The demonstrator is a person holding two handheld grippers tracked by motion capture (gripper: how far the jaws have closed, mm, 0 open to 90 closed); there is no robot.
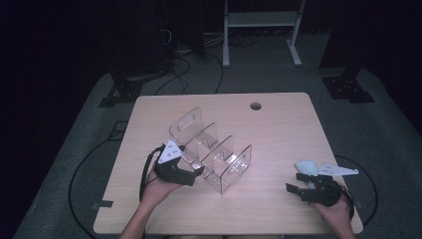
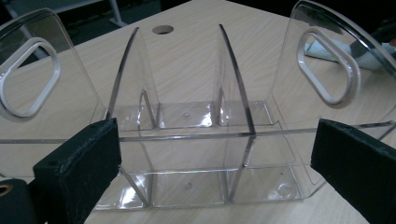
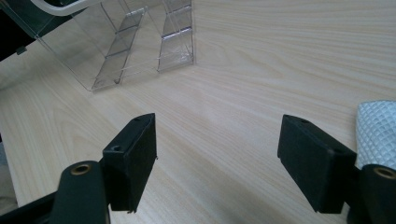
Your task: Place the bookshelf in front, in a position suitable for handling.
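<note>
A clear acrylic organiser (image 1: 209, 149) with upright dividers and two end walls with handle slots stands at the middle of the wooden table (image 1: 278, 124). My left gripper (image 1: 195, 175) is open at its near left side. In the left gripper view the organiser (image 2: 187, 116) sits just past the gripper (image 2: 217, 140), between the spread jaws, with nothing gripped. My right gripper (image 1: 297, 182) is open low over the table near the front right corner, in the right gripper view (image 3: 219, 130) with bare wood between its jaws. A pale textured cloth (image 1: 306, 166) lies beside it.
A round cable hole (image 1: 256, 106) sits near the table's far edge. The cloth (image 3: 378, 130) lies by the right jaw, and the organiser (image 3: 130, 37) is farther off. Beyond the table stand a white metal frame (image 1: 261, 30) and floor cables (image 1: 184, 64).
</note>
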